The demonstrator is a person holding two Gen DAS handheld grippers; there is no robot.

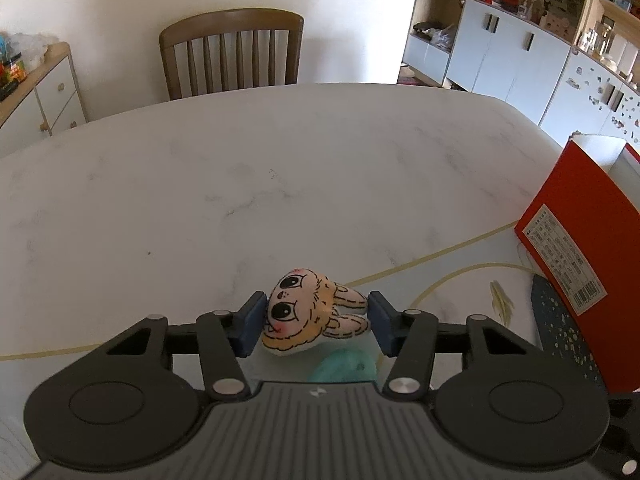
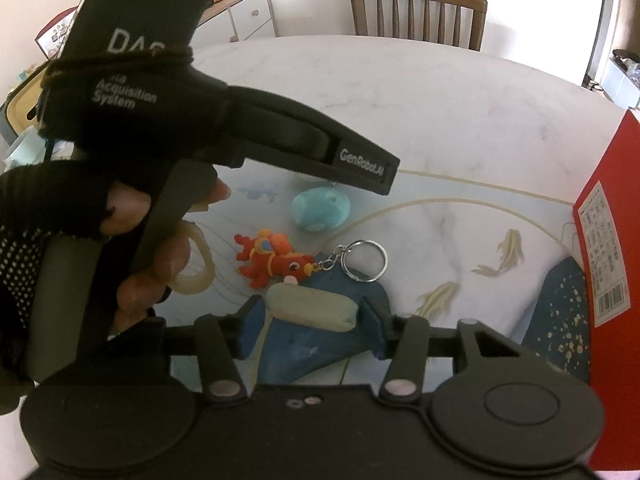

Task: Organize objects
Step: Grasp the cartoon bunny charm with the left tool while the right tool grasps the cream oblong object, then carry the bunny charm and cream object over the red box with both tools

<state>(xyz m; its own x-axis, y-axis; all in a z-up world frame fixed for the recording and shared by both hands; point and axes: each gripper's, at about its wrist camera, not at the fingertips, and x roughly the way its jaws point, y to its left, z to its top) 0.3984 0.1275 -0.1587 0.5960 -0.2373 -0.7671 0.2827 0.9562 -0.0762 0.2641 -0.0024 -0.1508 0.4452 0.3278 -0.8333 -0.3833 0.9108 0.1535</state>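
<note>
We take the step in hand to be a double pickup: each tool closes on one small toy so both can go into the red box (image 2: 608, 216) at the right edge of the bench (image 1: 240, 184).

The bunny plush (image 1: 310, 316) lies on its side on the bench, between the blue pads of the left tool (image 1: 316, 324). The left pad touches its face. The right pad sits at the tips of the ears, and we cannot tell whether it presses them. To do this well, we would squeeze across the stuffed head rather than the floppy ears, then lift straight up so it does not catch the teal plush (image 2: 320, 208) lying just near it.

The pale cushion-like piece (image 2: 312, 308) rests on a dark blue plush (image 2: 320, 344), between the pads of the right tool (image 2: 310, 326). Both pads look to be meeting its ends, about half closed, so we judge it clamped. We would check that only the pale piece comes up, not the blue plush under it.

Just beyond lies a red dragon keychain (image 2: 272, 260) with its metal ring (image 2: 364, 260), apart from both tools. A gloved hand (image 2: 132, 240) holds the left tool's handle, close to a pale ring (image 2: 200, 264) on the bench. A wooden chair (image 1: 232, 52) stands at the far side.
</note>
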